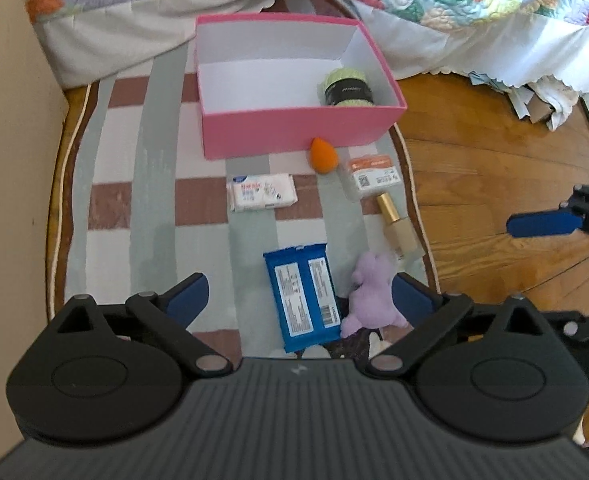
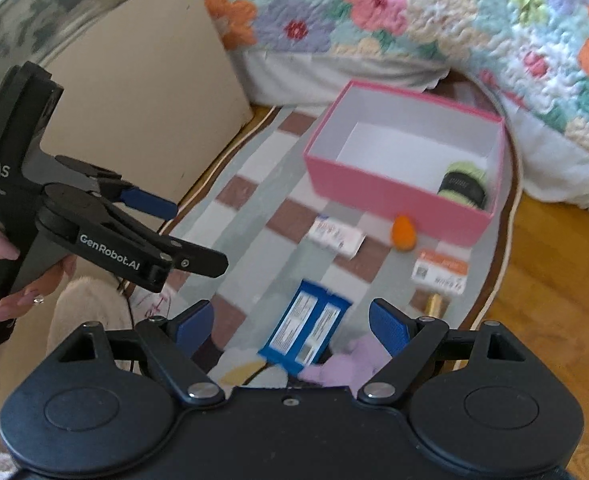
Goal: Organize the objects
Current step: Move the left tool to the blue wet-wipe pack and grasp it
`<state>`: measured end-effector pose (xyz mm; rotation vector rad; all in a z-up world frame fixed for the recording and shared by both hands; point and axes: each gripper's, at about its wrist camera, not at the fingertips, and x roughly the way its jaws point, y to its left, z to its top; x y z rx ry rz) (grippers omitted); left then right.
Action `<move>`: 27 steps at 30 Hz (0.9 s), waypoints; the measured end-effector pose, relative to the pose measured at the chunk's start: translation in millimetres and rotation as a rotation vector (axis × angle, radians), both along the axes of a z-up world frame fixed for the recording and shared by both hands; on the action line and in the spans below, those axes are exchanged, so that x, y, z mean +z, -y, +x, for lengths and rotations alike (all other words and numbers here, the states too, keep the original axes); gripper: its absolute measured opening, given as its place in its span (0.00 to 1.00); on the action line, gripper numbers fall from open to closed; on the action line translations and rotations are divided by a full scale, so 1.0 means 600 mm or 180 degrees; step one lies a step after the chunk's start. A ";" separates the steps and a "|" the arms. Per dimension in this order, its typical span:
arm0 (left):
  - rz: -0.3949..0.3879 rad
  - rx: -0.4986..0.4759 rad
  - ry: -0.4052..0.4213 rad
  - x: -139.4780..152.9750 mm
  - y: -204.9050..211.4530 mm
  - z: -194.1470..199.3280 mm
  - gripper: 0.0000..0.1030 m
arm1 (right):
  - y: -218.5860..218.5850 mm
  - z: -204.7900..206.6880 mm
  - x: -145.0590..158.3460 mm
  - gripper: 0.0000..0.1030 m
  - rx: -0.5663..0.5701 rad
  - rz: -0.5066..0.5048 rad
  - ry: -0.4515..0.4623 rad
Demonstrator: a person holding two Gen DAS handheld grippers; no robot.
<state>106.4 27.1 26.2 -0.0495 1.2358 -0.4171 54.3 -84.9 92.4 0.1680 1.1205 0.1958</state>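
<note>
A pink box (image 1: 294,132) (image 2: 374,196) stands on the striped rug and holds a green yarn ball (image 1: 346,88) (image 2: 464,184). In front of it lie an orange sponge (image 1: 323,154), a white packet (image 1: 262,192), a small orange-labelled case (image 1: 370,174), a gold-capped bottle (image 1: 398,224), a blue packet (image 1: 302,296) (image 2: 306,336) and a purple plush (image 1: 370,292) (image 2: 346,364). My left gripper (image 1: 300,280) (image 2: 194,236) hovers open above the blue packet, held by a hand (image 2: 14,272). My right gripper (image 2: 292,310) is open too, with nothing gripped.
The rug (image 1: 154,220) has a wooden floor (image 1: 494,184) to its right. A bed with a floral quilt (image 2: 414,20) runs behind the box. A beige panel (image 2: 146,92) stands at the left, and crumpled papers (image 1: 542,100) lie under the bed edge.
</note>
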 end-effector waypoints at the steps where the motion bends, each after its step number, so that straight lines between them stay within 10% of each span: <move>1: -0.0019 0.0020 -0.0006 -0.009 -0.002 -0.003 0.97 | -0.002 -0.001 -0.009 0.86 0.0018 0.0012 -0.0031; 12: 0.0144 0.0101 0.0121 -0.114 -0.006 0.011 0.96 | -0.018 0.013 -0.156 0.86 0.0188 -0.0058 -0.0180; 27: -0.0235 0.0221 -0.0266 -0.263 -0.006 0.004 0.94 | -0.076 0.030 -0.330 0.86 0.0393 -0.0112 -0.0306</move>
